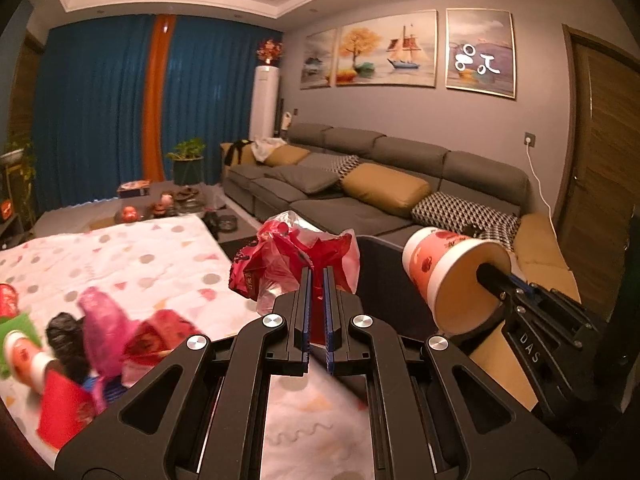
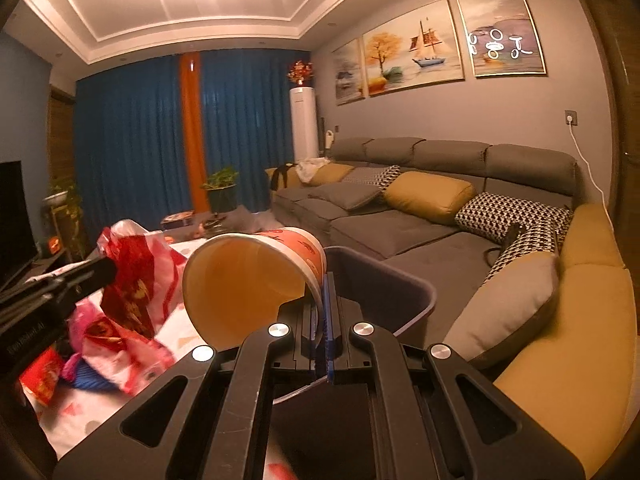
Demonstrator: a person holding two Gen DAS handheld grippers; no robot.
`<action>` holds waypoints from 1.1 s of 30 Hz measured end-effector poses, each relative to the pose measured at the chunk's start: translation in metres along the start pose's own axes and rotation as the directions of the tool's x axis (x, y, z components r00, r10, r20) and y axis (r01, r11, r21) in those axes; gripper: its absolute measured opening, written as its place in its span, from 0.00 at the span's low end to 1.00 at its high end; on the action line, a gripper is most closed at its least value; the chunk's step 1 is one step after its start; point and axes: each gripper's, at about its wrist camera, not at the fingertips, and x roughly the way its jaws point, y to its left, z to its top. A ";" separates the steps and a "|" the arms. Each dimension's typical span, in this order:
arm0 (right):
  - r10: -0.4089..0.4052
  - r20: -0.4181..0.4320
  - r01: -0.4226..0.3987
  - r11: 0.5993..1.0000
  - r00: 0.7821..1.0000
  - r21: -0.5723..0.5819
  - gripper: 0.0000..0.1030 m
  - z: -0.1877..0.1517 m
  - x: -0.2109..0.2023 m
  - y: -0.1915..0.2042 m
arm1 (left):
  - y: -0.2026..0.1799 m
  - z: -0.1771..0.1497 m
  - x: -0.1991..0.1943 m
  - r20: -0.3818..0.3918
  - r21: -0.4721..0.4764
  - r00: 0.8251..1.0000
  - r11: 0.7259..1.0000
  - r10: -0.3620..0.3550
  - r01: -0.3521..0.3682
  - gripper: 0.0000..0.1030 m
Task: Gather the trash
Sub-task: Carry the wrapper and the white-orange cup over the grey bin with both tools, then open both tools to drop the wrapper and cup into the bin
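My left gripper (image 1: 318, 276) is shut on a red and clear plastic bag (image 1: 296, 256), held up above the patterned cloth; the bag also shows in the right wrist view (image 2: 132, 268). My right gripper (image 2: 323, 284) is shut on the rim of a red and white paper cup (image 2: 256, 280), tilted on its side over the dark grey bin (image 2: 400, 280). In the left wrist view the cup (image 1: 444, 272) and the right gripper (image 1: 496, 280) sit at the right, by the bin (image 1: 380, 264).
More trash lies on the patterned cloth (image 1: 152, 256) at lower left: a red cup (image 1: 64, 412), a pink bag (image 1: 104, 320), a black bag (image 1: 64, 336). A grey sofa (image 2: 400, 220) with cushions runs along the right. A low table with items (image 1: 168, 200) stands beyond.
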 end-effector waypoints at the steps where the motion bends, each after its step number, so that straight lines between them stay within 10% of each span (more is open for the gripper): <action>1: -0.005 0.000 0.005 1.000 1.000 0.000 0.04 0.000 0.002 -0.002 | -0.002 0.000 0.005 -0.004 0.002 1.000 1.000 -0.004 0.004 0.05; 33: -0.047 -0.054 0.048 0.999 0.997 0.013 0.04 -0.003 0.048 -0.012 | -0.003 -0.010 0.083 -0.099 -0.005 0.991 0.996 -0.087 0.087 0.05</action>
